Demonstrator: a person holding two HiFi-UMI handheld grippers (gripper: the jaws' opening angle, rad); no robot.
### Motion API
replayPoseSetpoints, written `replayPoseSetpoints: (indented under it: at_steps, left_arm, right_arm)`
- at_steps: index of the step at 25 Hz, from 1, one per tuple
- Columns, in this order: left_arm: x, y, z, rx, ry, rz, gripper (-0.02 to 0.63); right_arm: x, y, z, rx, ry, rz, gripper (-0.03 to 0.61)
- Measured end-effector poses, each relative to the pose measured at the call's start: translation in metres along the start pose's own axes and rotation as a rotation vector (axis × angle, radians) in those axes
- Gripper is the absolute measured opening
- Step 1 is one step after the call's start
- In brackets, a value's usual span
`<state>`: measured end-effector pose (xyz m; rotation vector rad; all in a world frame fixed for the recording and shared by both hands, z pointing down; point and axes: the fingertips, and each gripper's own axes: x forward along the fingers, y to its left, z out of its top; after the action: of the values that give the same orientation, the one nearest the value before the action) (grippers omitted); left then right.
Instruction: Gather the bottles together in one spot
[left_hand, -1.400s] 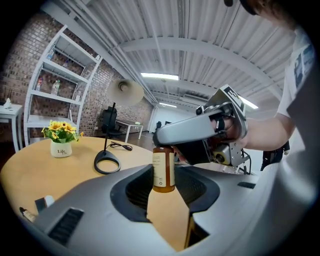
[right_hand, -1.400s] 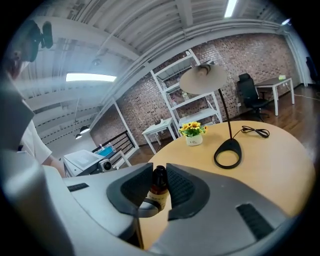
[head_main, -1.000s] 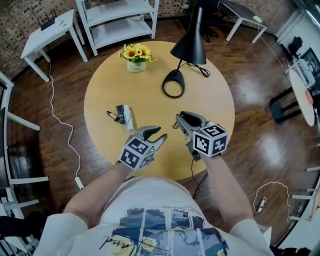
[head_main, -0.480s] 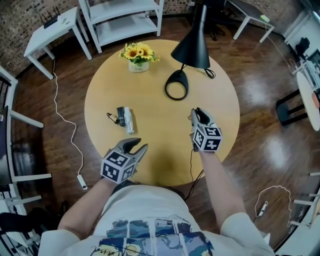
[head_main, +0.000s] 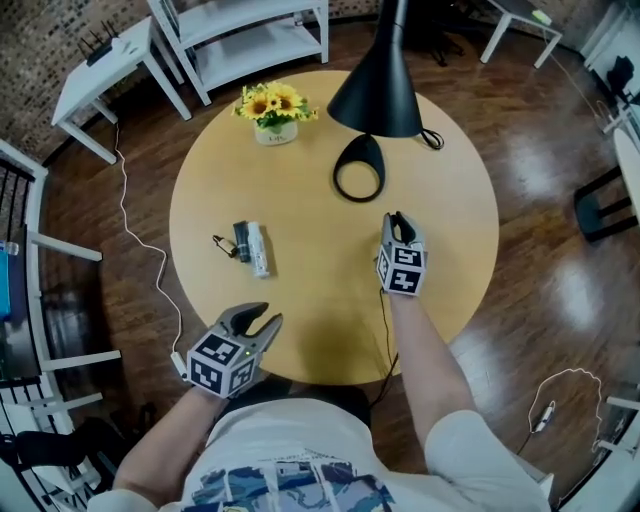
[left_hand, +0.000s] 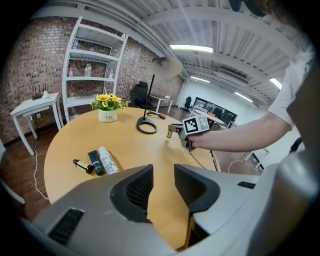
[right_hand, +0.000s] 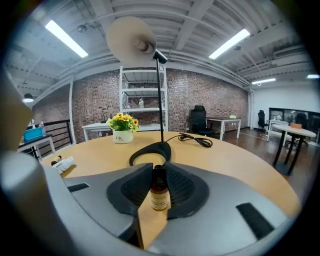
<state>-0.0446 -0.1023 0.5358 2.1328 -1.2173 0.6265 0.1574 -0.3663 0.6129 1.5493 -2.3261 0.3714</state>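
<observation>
In the right gripper view, a small amber bottle (right_hand: 160, 197) with a black cap stands upright between the pads of my right gripper (right_hand: 159, 171), which is shut on it. In the head view the right gripper (head_main: 398, 220) hovers over the table's right half and points at the lamp base. A white bottle (head_main: 258, 247), a black tube (head_main: 241, 238) and a tiny dark-capped bottle (head_main: 222, 243) lie side by side on the left half of the table. They show again in the left gripper view, the white bottle (left_hand: 106, 160) among them. My left gripper (head_main: 255, 322) is at the near-left edge, open and empty.
The round wooden table (head_main: 300, 310) also carries a black desk lamp with a ring base (head_main: 360, 168) and a pot of sunflowers (head_main: 272, 112) at the far side. A cable runs off the lamp. White shelving (head_main: 250, 35) and a side table stand beyond on the wood floor.
My left gripper has drawn back toward the table's near-left edge. The right gripper, still holding the bottle, has swung right and turned its jaws toward the lamp base.
</observation>
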Motion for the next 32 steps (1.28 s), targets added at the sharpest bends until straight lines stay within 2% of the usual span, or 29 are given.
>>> replayPoseSetpoints:
  at_steps: [7,14,19,22,27,32]
  left_arm:
    - [0.009,-0.006,0.007,0.012,0.015,-0.013,0.138]
    - [0.013,-0.013,0.006,0.018,0.032,-0.02,0.138]
    - [0.015,-0.014,0.003,0.021,0.043,-0.021,0.138]
    - [0.018,-0.015,0.003,0.022,0.045,-0.025,0.138]
    - [0.025,-0.019,0.005,0.02,0.04,-0.044,0.138]
    - [0.034,-0.024,0.014,0.023,0.021,-0.072,0.138]
  right_arm:
    - [0.006,-0.008,-0.018,0.045,0.002,-0.042,0.074]
    - [0.001,-0.01,-0.016,0.085,-0.04,-0.064,0.086]
    - [0.002,-0.012,-0.019,0.101,-0.052,-0.069,0.119]
    - [0.002,-0.011,-0.016,0.104,-0.06,-0.063,0.159]
    - [-0.01,-0.012,-0.005,0.08,-0.082,-0.047,0.16]
    - [-0.05,-0.016,0.018,0.081,-0.14,-0.042,0.158]
